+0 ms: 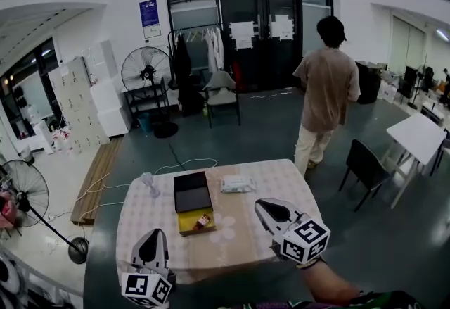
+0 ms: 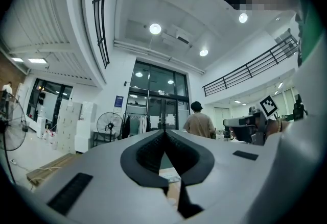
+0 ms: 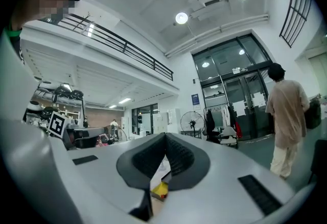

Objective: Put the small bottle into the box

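Observation:
On the table [image 1: 278, 177] lies an open box [image 1: 184, 224] with a yellow inside and a dark lid [image 1: 191, 191] folded back. A small bottle [image 1: 203, 221] lies in the yellow part. My left gripper [image 1: 155, 233] is near the table's front left edge, left of the box, shut and empty; in the left gripper view its jaws [image 2: 164, 131] meet at the tip. My right gripper [image 1: 261, 203] hovers right of the box, and its jaws [image 3: 166, 134] also meet with nothing held. The yellow box [image 3: 160, 190] shows below them.
A clear packet [image 1: 237, 184] and a small white fan [image 1: 148, 183] lie at the table's far side. A person [image 1: 325, 86] stands beyond the table, facing away. A black chair [image 1: 365, 167] and white table [image 1: 420, 135] are at the right, and standing fans [image 1: 24, 191] at the left.

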The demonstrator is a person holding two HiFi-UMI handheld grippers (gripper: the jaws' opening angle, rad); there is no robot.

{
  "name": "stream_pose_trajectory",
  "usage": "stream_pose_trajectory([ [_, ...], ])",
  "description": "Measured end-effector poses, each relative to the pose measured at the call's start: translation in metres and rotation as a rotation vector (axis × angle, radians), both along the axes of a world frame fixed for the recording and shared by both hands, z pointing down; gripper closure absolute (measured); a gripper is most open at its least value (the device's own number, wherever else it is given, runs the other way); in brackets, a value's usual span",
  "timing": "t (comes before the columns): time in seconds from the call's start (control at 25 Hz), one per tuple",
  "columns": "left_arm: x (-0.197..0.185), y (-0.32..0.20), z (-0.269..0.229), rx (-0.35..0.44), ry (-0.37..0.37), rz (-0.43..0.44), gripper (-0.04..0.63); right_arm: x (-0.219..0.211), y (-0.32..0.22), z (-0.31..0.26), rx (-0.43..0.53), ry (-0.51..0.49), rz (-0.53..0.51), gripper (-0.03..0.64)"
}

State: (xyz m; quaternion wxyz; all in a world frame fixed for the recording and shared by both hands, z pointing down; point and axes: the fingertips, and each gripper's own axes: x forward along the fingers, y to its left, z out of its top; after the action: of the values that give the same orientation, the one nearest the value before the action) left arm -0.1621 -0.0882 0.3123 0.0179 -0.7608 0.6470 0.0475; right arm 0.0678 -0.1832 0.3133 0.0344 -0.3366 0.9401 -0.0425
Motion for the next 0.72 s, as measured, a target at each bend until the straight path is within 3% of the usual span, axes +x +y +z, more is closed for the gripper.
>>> stream_pose_trajectory([
  [0.72, -0.029, -0.021, 0.014, -0.011, 0.009, -0.02, 0.571, -0.008, -0.021, 0.017, -0.018, 0.036, 0.05, 0.611],
])
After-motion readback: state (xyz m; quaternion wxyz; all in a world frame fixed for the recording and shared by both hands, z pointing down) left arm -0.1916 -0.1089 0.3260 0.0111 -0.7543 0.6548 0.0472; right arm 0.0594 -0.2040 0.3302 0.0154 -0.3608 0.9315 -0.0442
